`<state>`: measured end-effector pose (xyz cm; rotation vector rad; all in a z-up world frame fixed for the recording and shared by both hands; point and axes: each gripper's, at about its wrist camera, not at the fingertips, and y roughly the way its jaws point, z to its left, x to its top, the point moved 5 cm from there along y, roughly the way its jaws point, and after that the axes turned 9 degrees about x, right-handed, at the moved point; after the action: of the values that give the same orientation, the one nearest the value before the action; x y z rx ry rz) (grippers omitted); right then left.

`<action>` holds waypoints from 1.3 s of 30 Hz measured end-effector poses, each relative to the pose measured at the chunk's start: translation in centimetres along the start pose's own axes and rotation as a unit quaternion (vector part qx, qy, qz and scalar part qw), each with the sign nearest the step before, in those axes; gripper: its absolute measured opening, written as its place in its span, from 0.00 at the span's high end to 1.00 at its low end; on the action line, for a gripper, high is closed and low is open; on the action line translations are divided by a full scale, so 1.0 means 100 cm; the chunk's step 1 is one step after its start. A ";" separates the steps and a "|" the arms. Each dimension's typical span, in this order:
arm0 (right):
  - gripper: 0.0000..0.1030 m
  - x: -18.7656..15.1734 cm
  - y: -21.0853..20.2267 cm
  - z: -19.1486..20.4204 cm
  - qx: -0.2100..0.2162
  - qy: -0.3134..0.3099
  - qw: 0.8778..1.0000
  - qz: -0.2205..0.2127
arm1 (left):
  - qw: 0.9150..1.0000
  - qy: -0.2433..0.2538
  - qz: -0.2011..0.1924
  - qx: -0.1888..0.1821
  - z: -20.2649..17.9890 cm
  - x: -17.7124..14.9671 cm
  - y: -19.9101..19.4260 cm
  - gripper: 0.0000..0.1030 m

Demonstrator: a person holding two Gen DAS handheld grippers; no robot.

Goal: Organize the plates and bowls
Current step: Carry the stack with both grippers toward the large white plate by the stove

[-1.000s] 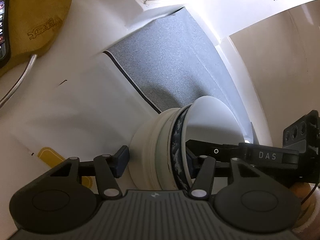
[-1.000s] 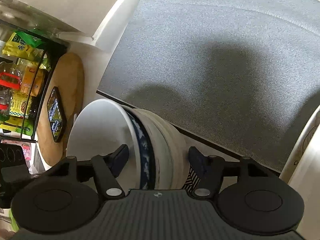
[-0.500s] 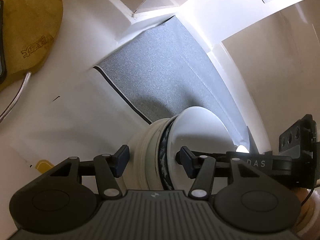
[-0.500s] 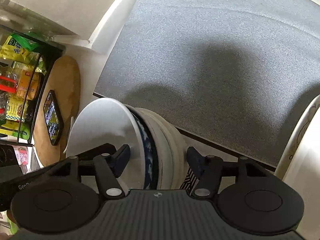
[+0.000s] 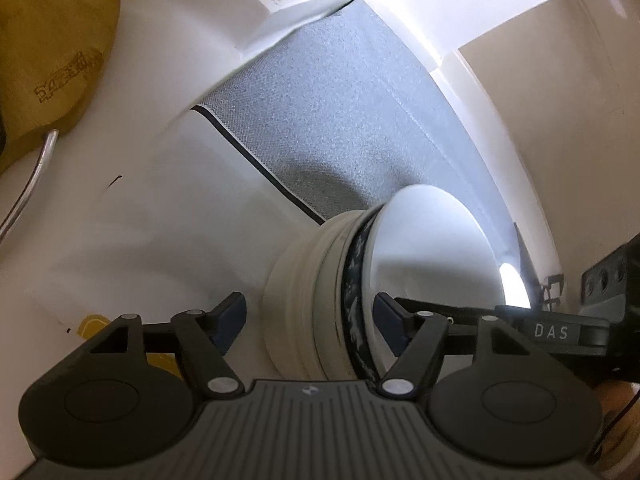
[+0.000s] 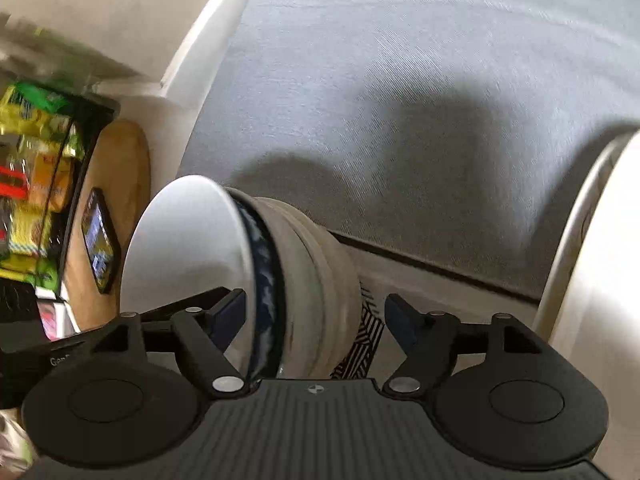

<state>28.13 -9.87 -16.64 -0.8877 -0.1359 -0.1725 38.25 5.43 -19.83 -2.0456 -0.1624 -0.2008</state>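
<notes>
One stack of bowls point(image 5: 320, 300) sits between both sets of tongs. The top bowl point(image 5: 432, 248) is white inside with a dark blue patterned band round its rim; beneath it are cream-coloured bowls, seemingly two or three, though their ribbed sides make the count uncertain. The stack stands on the white bench point(image 5: 160, 220), right at the dark-trimmed edge of a grey mat point(image 5: 340, 120), with part of it over the mat.

The left tongs point(image 5: 310, 320) straddle the stack, one blue-padded finger point(image 5: 230, 318) outside the cream bowls with a clear gap, the other inside the white bowl. Their jaws are opening, and neither pad appears to press on the stack. The right tongs point(image 6: 314, 320) also have the stack between their fingers, and their jaws are opening too; the finger on the outer side stands well clear of the cream bowls, so this pair is released as well. The right wrist view is smeared by motion, so contact at the inner finger cannot be judged.

The lower part of the stack is hidden behind the tongs' bodies in both views. A black-and-white striped patch point(image 6: 366, 338) shows beside the stack's base; what it is cannot be told.

One wooden cutting board point(image 6: 116, 216) leans at the left with one phone point(image 6: 100, 246) on it, its screen lit. Beyond it a dark rack point(image 6: 44, 184) holds yellow and green packets, too blurred to count. A large pale curved object point(image 6: 592, 280) is cut off at the right edge.
</notes>
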 end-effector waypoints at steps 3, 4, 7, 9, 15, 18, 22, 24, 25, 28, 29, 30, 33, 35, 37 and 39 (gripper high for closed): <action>0.35 -0.004 0.001 -0.006 0.038 0.034 0.999 0.000 | 0.999 -0.020 0.012 -0.025 0.007 -0.001 0.003 0.37; 0.35 -0.004 0.001 -0.006 0.037 0.026 0.999 -0.002 | 0.999 -0.024 0.013 -0.028 0.008 0.000 0.002 0.37; 0.35 -0.006 0.000 -0.006 0.037 0.030 0.999 -0.007 | 0.999 -0.029 0.012 -0.025 0.008 -0.001 0.001 0.37; 0.35 -0.006 -0.001 -0.004 0.033 0.028 0.999 -0.010 | 0.999 -0.034 0.011 -0.026 0.008 -0.002 0.000 0.36; 0.35 -0.006 -0.004 -0.002 0.028 0.023 0.999 -0.013 | 0.999 -0.036 0.009 -0.030 0.008 -0.007 -0.006 0.36; 0.36 -0.004 -0.007 0.001 0.022 0.013 1.000 -0.018 | 0.999 -0.036 0.008 -0.034 0.007 -0.008 -0.007 0.36; 0.36 -0.005 -0.008 -0.001 0.018 0.011 1.000 -0.018 | 0.999 -0.034 0.008 -0.033 0.003 -0.008 -0.006 0.36; 0.36 -0.005 -0.010 -0.002 0.017 0.009 1.000 -0.019 | 0.999 -0.033 0.008 -0.035 0.003 -0.008 -0.006 0.36; 0.36 -0.005 -0.011 -0.002 0.016 0.008 1.000 -0.020 | 0.999 -0.032 0.008 -0.036 0.003 -0.008 -0.006 0.36; 0.36 -0.005 -0.014 -0.001 0.015 0.007 1.000 -0.024 | 0.999 -0.030 0.006 -0.039 0.001 -0.007 -0.007 0.36; 0.36 -0.005 -0.014 0.000 0.015 0.007 1.000 -0.026 | 0.999 -0.028 0.005 -0.040 0.000 -0.007 -0.008 0.36; 0.36 -0.006 -0.015 0.001 0.014 0.006 0.999 -0.028 | 0.999 -0.026 0.004 -0.040 -0.001 -0.006 -0.009 0.36; 0.36 -0.006 -0.017 0.004 0.015 0.006 0.999 -0.035 | 0.999 -0.019 0.002 -0.044 -0.001 -0.006 -0.011 0.36; 0.36 -0.007 -0.021 0.003 0.014 0.007 0.999 -0.038 | 0.999 -0.015 0.002 -0.046 -0.003 -0.006 -0.011 0.36; 0.36 -0.007 -0.024 0.003 0.013 0.008 0.999 -0.042 | 0.999 -0.012 0.003 -0.048 -0.005 -0.005 -0.012 0.36; 0.36 -0.007 -0.027 0.003 0.012 0.008 0.999 -0.045 | 0.999 -0.009 0.003 -0.050 -0.008 -0.004 -0.013 0.36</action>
<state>26.86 -11.25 -14.52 -0.8574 -0.1630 -0.2616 37.53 5.34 -18.41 -2.1483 -0.1594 -0.1911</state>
